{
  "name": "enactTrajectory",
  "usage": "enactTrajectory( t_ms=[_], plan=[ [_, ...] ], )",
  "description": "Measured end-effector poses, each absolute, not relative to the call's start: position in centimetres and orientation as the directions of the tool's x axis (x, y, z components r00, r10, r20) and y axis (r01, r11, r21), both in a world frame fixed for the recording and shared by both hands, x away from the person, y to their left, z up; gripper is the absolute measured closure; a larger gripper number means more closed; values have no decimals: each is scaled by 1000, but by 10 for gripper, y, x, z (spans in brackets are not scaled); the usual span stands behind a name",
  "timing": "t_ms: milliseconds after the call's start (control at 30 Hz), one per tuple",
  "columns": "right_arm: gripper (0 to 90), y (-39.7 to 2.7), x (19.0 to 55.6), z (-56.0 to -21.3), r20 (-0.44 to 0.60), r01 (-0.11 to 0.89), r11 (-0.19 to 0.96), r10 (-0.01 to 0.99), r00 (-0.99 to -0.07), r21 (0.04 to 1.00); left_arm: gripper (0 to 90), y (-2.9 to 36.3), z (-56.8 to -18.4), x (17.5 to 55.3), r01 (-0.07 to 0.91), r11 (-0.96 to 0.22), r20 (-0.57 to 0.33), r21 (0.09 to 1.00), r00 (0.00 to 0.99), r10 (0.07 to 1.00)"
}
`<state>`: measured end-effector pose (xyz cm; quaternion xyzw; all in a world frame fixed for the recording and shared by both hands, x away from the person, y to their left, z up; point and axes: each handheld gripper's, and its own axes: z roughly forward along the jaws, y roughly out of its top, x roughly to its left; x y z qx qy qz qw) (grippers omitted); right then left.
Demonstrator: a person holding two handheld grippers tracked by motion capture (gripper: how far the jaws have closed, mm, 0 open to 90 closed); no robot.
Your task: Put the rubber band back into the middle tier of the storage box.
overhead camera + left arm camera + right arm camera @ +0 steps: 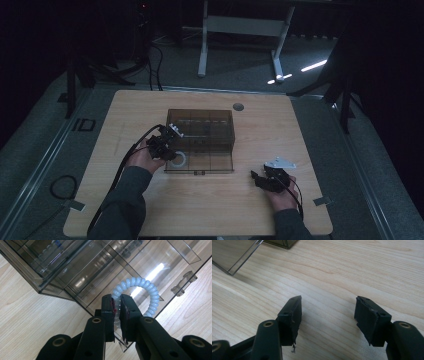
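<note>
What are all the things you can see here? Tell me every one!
Spiral hair tie: one, pale blue-white, at the near left corner of the box, pinched in the left hand-held gripper.
Compartment box: one, smoky clear plastic with dividers, middle of the table.
Table: one, light wood, with a small grey round cap near its far edge.
Desk frame: one, white, on the floor behind the table.
Left hand-held gripper: one, black, shut on the hair tie over the box's corner.
Right hand-held gripper: one, black, jaws wide apart, above bare tabletop to the box's right.
Person's hands: two, left hand and right hand, each holding a gripper.
</note>
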<state>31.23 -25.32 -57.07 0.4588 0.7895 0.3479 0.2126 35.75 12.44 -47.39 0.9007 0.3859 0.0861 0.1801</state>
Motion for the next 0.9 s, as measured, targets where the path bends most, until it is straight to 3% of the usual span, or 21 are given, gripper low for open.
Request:
enactTrajectory(
  t_ms=[900],
  plan=[
    [385,-253,312,-571,-17,577,337,872,-489,744,818,122,-482,362,650,-677,44,344,710,703]
  ],
)
